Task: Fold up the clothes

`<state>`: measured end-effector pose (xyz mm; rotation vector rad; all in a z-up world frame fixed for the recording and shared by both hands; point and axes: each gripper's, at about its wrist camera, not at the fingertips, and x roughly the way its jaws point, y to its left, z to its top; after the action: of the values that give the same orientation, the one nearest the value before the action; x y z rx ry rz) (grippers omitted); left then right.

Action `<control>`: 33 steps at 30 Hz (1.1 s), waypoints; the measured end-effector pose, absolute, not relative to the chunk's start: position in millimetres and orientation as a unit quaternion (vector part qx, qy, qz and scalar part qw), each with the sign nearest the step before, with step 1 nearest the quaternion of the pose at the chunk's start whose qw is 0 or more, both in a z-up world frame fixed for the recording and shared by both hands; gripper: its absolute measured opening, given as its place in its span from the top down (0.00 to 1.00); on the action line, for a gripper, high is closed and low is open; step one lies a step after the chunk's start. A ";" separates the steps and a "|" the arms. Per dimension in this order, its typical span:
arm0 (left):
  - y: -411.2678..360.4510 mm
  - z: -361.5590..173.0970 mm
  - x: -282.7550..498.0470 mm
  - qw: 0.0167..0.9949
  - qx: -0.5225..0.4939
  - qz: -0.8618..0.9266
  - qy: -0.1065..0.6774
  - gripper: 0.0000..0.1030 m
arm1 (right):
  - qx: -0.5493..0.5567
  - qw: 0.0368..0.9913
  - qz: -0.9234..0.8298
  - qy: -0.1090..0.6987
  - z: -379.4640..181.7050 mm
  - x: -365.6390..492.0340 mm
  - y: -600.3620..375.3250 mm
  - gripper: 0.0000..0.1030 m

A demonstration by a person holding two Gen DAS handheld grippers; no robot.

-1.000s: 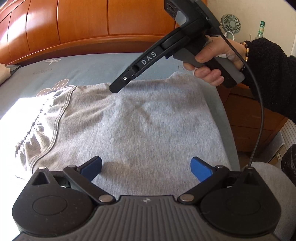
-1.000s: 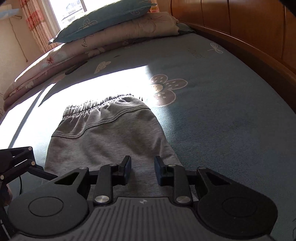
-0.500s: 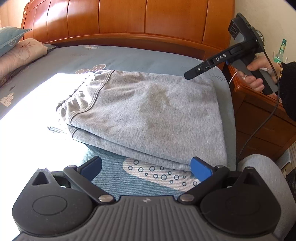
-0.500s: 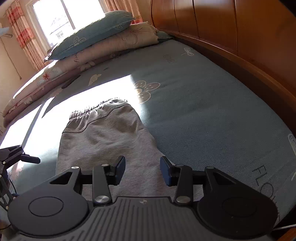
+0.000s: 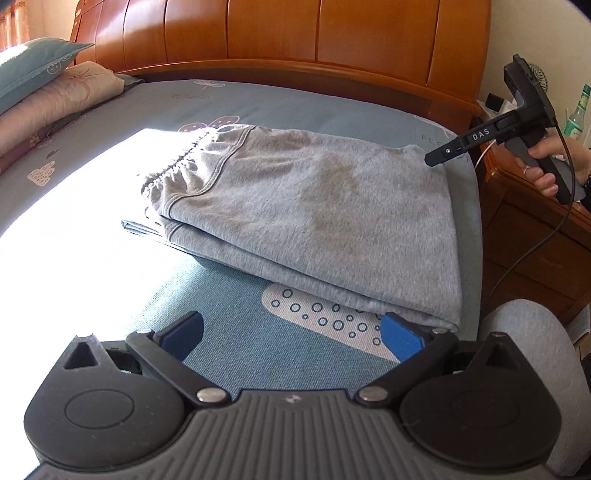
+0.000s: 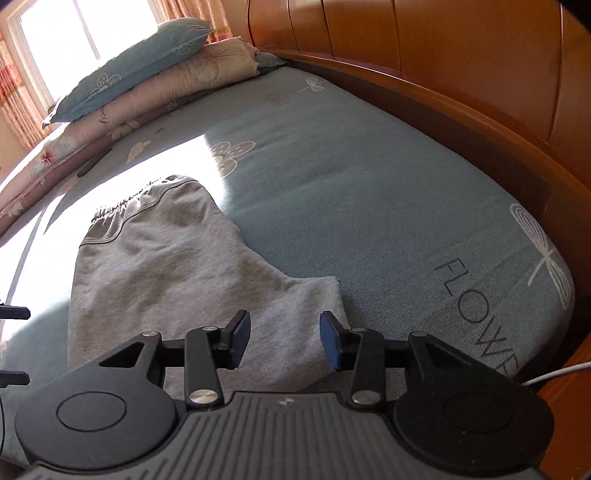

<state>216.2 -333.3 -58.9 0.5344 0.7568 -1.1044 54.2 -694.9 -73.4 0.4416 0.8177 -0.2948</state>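
**Folded trousers on the bed, both claws empty**

The grey trousers (image 5: 303, 214) lay folded flat on the blue bed (image 5: 229, 332), waistband toward the sunlit patch, near the bed's corner by the wooden headboard (image 5: 332, 33). The left claw (image 5: 291, 334) hung wide open above the sheet, just short of the trousers' near edge, holding nothing. The right claw (image 6: 284, 338) had just been opening; its jaws stood apart above the trousers' folded end, with no cloth pinched between them. Pillows (image 6: 147, 70) sat stacked well apart.
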 end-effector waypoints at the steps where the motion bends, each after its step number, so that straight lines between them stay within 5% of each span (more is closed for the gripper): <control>1: -331.7 -59.2 215.3 0.756 0.248 -0.498 0.345 0.02 | 0.216 0.879 -0.152 0.397 -78.0 52.7 -696.5 0.55; 24: -278.8 -40.3 186.3 0.832 0.218 -0.427 0.280 0.01 | 0.094 0.897 -0.073 0.425 -35.3 71.5 -572.6 0.42; 33: -254.9 -25.2 159.7 0.860 0.185 -0.411 0.239 0.01 | 0.119 0.864 -0.058 0.485 -72.6 94.2 -532.9 0.39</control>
<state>159.7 -254.9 -25.2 0.3893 0.5025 -0.8638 94.2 -532.9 -72.6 0.2488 1.0166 -0.1224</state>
